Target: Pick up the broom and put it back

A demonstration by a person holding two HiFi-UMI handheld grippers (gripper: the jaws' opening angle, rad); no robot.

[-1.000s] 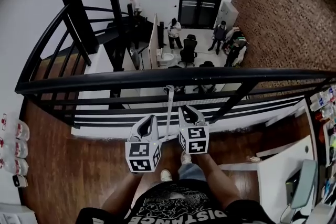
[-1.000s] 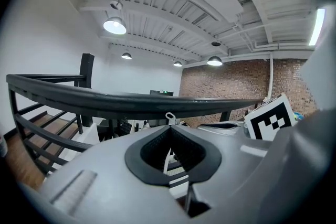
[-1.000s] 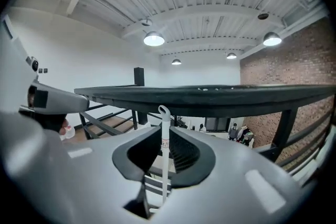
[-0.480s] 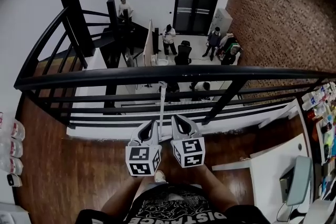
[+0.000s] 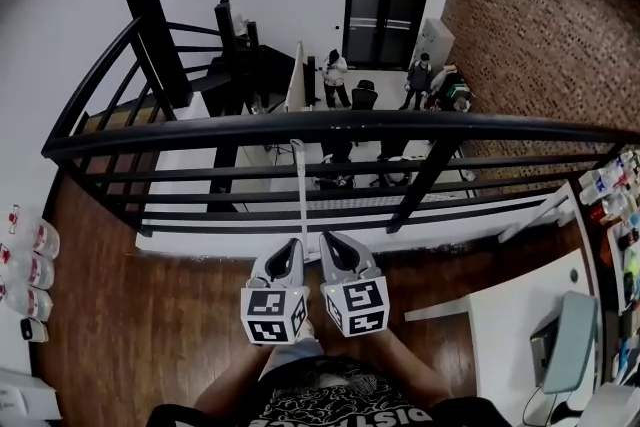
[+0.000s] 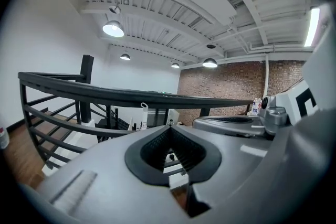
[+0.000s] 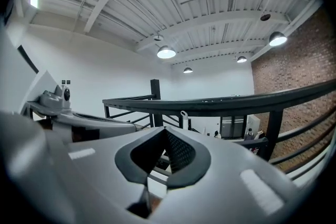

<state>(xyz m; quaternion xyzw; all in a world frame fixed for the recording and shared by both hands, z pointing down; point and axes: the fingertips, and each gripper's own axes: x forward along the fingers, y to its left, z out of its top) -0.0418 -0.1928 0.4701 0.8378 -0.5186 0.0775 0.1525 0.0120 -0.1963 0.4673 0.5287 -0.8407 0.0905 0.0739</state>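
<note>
1. Black metal forms the railing (image 5: 330,127) along the open edge of the wooden floor (image 5: 150,315). A person stands close behind it with both tools held out toward the bars.
2. The broom (image 5: 302,200) shows only as a pale, thin handle standing upright at that edge of the floor. Its capped top sits just under the top rail. Its lower end is hidden behind the tools, so the head cannot be seen.
3. The left gripper (image 5: 291,247) has its jaws brought together at the tips, with nothing between the pads. In the left gripper view the handle stands beyond the tips and a little to their left.
4. The right gripper (image 5: 329,242) is likewise closed tip to tip and holds nothing. In the right gripper view the handle rises past the tips, slightly to their right.
5. From above, the handle drops into the narrow gap between the two grippers, which sit side by side with their marker cubes (image 5: 273,315) nearest the person. Whether either one touches the handle cannot be told.
6. Clear bottles (image 5: 25,265) line the left edge of the floor, and a white table (image 5: 500,325) stands at the right edge.
7. Beyond the railing and below it, several people (image 5: 335,75) stand near a dark double door (image 5: 385,0), with a brick wall (image 5: 540,25) to the right.
</note>
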